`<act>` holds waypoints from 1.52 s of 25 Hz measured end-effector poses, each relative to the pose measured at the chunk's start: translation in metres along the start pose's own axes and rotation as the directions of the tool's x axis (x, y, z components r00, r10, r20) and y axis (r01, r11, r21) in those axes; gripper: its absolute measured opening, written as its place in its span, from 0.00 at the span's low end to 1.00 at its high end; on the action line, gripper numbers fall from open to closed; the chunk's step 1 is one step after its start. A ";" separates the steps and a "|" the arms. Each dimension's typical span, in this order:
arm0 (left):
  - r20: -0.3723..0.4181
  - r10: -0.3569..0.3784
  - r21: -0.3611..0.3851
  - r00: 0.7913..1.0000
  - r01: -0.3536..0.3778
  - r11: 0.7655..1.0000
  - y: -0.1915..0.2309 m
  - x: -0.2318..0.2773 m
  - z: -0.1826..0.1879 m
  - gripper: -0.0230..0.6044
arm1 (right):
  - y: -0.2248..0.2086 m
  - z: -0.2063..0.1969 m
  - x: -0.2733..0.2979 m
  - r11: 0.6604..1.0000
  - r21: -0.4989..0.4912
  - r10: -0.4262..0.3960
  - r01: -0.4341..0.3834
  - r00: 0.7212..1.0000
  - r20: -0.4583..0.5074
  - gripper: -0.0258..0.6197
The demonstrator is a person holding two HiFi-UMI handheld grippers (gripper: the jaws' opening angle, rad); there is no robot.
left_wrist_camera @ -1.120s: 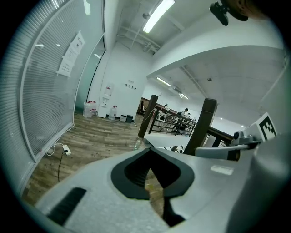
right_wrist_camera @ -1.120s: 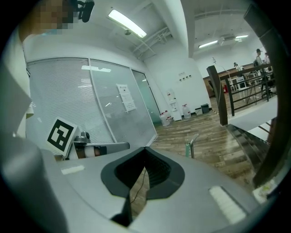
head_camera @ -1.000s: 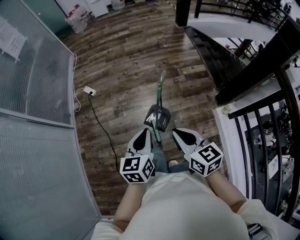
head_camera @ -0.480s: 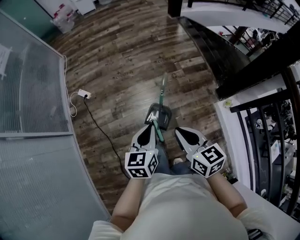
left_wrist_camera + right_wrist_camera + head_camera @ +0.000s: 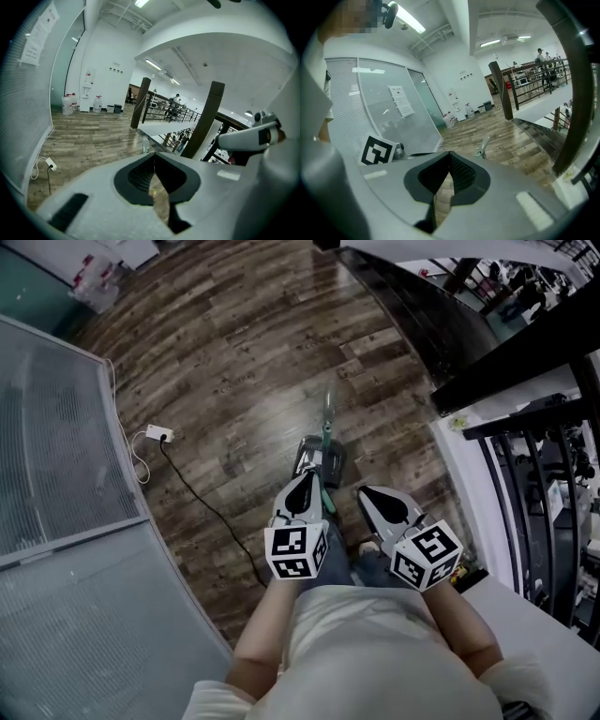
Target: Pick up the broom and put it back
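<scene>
The broom [image 5: 327, 420] lies on the wood floor with its grey-green handle pointing away from me, resting across a dark dustpan [image 5: 332, 465]. My left gripper [image 5: 306, 478] hovers over the near end of the dustpan and handle, jaws shut and empty. To its right, my right gripper [image 5: 367, 493] sits beside the dustpan, also shut with nothing in it. In the left gripper view the left gripper [image 5: 154, 156] has its tips touching. The right gripper view shows the right gripper [image 5: 450, 155] closed, with the broom handle [image 5: 483, 146] just beyond it.
A white power strip [image 5: 157, 434] with a black cable [image 5: 211, 507] lies on the floor at left, next to a frosted glass partition [image 5: 56, 474]. A dark stair edge [image 5: 422, 315] and black railing [image 5: 553, 484] run along the right. Water jugs [image 5: 96, 282] stand far off.
Both grippers have moved forward and down toward the broom. The left one now overlaps the dustpan's near end; both stay shut.
</scene>
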State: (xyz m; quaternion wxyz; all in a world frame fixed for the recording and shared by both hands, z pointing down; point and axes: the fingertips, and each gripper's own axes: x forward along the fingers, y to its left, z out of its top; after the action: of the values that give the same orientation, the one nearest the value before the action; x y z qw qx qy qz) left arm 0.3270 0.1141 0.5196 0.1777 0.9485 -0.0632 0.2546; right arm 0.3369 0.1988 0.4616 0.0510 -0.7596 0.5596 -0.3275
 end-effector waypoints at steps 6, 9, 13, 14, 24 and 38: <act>-0.054 -0.054 0.052 0.997 0.057 0.997 0.010 0.035 -0.009 0.14 | -0.006 -0.004 0.016 0.999 0.040 -0.034 0.035 0.999 -0.013 0.05; -0.072 -0.071 0.079 0.995 0.077 0.994 0.015 0.051 -0.014 0.20 | -0.010 -0.006 0.022 0.997 0.058 -0.053 0.054 0.999 -0.014 0.05; -0.095 -0.096 0.103 0.991 0.106 0.989 0.018 0.071 -0.025 0.27 | -0.016 -0.009 0.027 0.994 0.080 -0.076 0.077 0.997 -0.012 0.05; -0.104 -0.097 0.110 0.990 0.109 0.988 0.019 0.076 -0.028 0.28 | -0.017 -0.010 0.028 0.993 0.085 -0.082 0.083 0.997 -0.013 0.05; -0.178 -0.126 0.181 0.976 0.158 0.971 0.017 0.118 -0.056 0.43 | -0.029 -0.023 0.027 0.979 0.139 -0.147 0.149 0.989 -0.028 0.05; -0.236 -0.142 0.220 0.961 0.195 0.956 0.024 0.167 -0.078 0.40 | -0.046 -0.033 0.012 0.940 0.225 -0.257 0.258 0.966 -0.034 0.05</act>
State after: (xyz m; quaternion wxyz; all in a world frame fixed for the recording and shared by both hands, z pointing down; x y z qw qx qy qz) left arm 0.4295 0.1153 0.6743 0.0880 0.9313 0.0697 0.3465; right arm 0.3577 0.2148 0.5132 0.0930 -0.8147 0.4144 -0.3948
